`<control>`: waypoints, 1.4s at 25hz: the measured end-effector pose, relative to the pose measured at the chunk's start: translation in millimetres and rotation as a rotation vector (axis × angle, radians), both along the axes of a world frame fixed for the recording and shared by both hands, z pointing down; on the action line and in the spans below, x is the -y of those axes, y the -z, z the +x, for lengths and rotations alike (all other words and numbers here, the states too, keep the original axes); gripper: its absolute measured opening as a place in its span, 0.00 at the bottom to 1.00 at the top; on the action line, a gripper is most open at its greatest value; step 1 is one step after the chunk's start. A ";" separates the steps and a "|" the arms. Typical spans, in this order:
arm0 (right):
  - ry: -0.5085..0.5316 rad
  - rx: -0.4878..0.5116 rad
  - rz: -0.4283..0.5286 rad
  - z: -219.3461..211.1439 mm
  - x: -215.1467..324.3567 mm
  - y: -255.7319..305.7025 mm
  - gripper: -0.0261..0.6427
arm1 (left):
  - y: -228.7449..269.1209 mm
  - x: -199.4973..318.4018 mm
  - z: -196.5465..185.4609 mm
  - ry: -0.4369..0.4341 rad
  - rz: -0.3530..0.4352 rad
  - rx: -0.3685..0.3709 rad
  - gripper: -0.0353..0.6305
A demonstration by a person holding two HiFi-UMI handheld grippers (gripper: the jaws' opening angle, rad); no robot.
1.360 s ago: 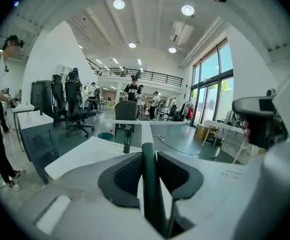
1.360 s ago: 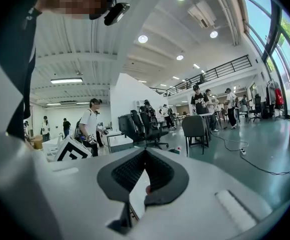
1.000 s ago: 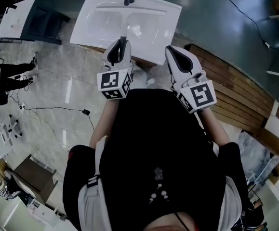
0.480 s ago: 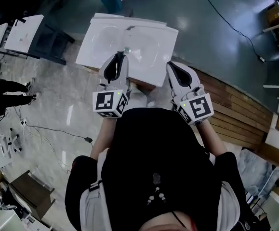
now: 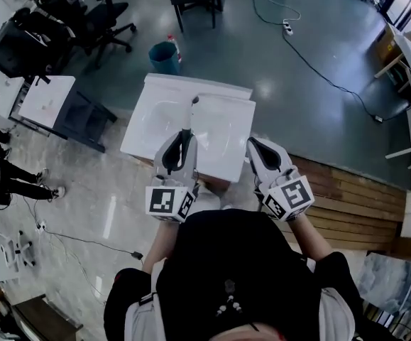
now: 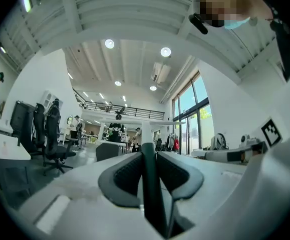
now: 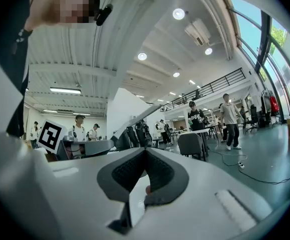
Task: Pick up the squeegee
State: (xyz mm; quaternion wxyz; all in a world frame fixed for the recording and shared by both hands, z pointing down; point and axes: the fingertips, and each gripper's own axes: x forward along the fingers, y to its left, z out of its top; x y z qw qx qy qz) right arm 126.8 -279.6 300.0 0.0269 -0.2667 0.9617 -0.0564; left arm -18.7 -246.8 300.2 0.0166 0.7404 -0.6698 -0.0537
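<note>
The squeegee (image 5: 189, 116) has a dark handle and a pale blade end. It sticks forward from my left gripper (image 5: 184, 136), which is shut on the handle, held in the air over the white sink top (image 5: 223, 130). In the left gripper view the dark handle (image 6: 151, 184) runs straight up between the two pads. My right gripper (image 5: 254, 145) hangs beside it at the right, apart from the squeegee, its pads meeting at the tips (image 7: 145, 151) with nothing between them. The right gripper view also shows the squeegee (image 7: 137, 115) as a pale slanted bar at the left.
The sink top stands on the floor below both grippers. A blue bin (image 5: 165, 57) and office chairs (image 5: 95, 20) lie beyond it, and a white table (image 5: 45, 99) at the left. Wooden boards (image 5: 347, 204) run along the right. Cables cross the floor, and people stand at the left edge.
Both grippers have risen, the left more, carrying the squeegee up out of the basin. The sink now looks smaller and farther below. The grip on the handle is unchanged.
</note>
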 end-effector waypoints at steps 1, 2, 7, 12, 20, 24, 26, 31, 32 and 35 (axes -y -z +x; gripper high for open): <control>-0.001 0.006 -0.008 0.8 0.4 0.5 0.04 | 4.9 0.8 1.7 -0.003 0.012 -0.002 0.21; 0.000 0.013 -0.018 1.2 0.4 0.7 0.04 | 10.2 1.4 3.5 -0.007 0.026 -0.002 0.21; 0.026 0.033 -0.037 0.2 -2.5 1.7 0.04 | 32.6 2.9 13.4 -0.033 0.090 0.013 0.21; 0.035 0.038 -0.039 1.5 -2.8 3.1 0.04 | 31.2 3.5 17.2 -0.040 0.091 0.017 0.21; 0.014 0.050 -0.069 9.3 7.2 6.9 0.04 | 23.5 7.1 20.8 -0.048 0.063 0.005 0.21; 0.025 0.048 -0.071 6.6 4.9 5.1 0.04 | 18.9 5.9 16.5 -0.043 0.052 -0.006 0.21; 0.029 0.045 -0.076 5.1 4.8 2.7 0.04 | 16.6 5.1 14.1 -0.038 0.047 -0.006 0.21; 0.041 0.038 -0.085 -1.1 3.8 -4.3 0.04 | 9.3 1.8 7.2 -0.024 0.029 -0.002 0.21; 0.043 0.036 -0.085 -2.0 3.0 -4.6 0.04 | 8.4 0.8 6.1 -0.021 0.026 -0.002 0.21; 0.046 0.033 -0.085 -4.9 1.4 -3.9 0.04 | 7.6 -1.5 1.8 -0.014 0.022 -0.001 0.21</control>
